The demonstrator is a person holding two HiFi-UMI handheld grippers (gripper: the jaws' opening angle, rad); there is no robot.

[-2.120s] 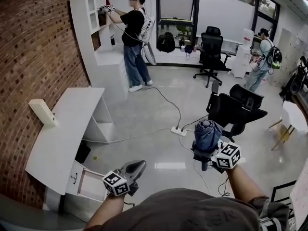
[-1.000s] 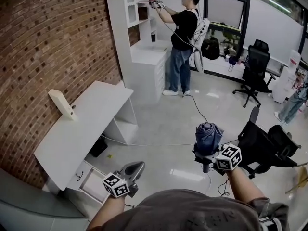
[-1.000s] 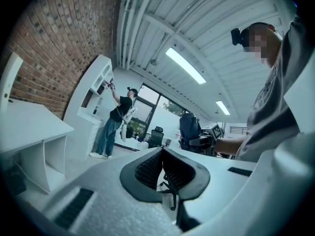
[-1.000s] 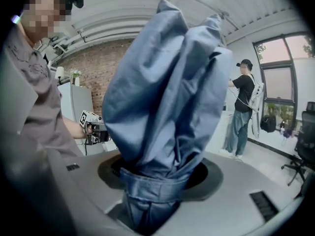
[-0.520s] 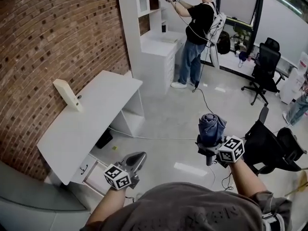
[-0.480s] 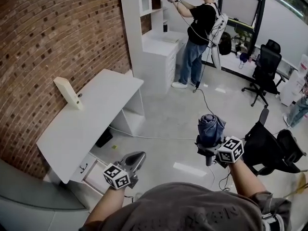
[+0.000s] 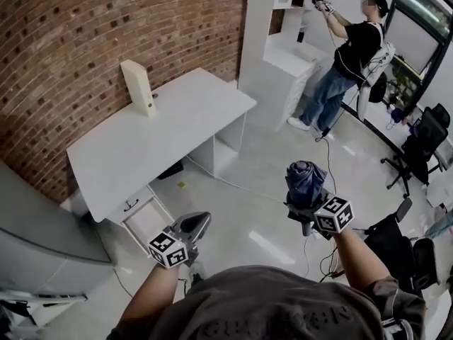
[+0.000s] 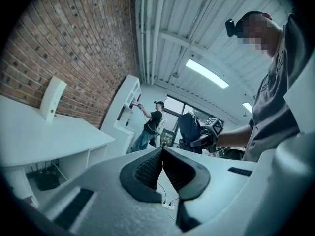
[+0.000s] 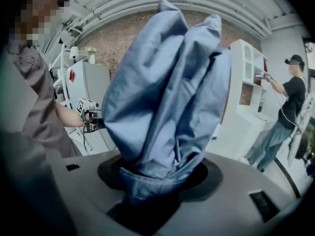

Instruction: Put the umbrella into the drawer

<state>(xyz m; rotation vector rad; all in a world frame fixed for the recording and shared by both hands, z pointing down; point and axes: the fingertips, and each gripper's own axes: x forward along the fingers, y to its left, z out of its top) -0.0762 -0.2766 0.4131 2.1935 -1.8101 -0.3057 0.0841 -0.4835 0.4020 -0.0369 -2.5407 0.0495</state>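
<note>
A folded blue umbrella (image 7: 306,178) stands upright in my right gripper (image 7: 304,205), which is shut on its lower end. In the right gripper view the blue fabric (image 9: 167,97) fills the middle and rises from between the jaws of the gripper (image 9: 160,173). My left gripper (image 7: 194,227) is shut and holds nothing; its pads (image 8: 147,168) meet at the tips. The white desk (image 7: 163,140) stands by the brick wall. Its drawer (image 7: 150,222) is pulled open at the near corner, just left of my left gripper.
A white box (image 7: 138,87) stands upright on the desk. A grey cabinet (image 7: 39,236) is at the left. A white shelf unit (image 7: 283,41) with a person (image 7: 348,59) at it stands beyond the desk. Black office chairs (image 7: 419,144) and a floor cable (image 7: 233,184) lie to the right.
The head view has swung left, and the desk and open drawer now lie closer in front of me. Both grippers have moved level toward them. The umbrella stays clamped in the right gripper.
</note>
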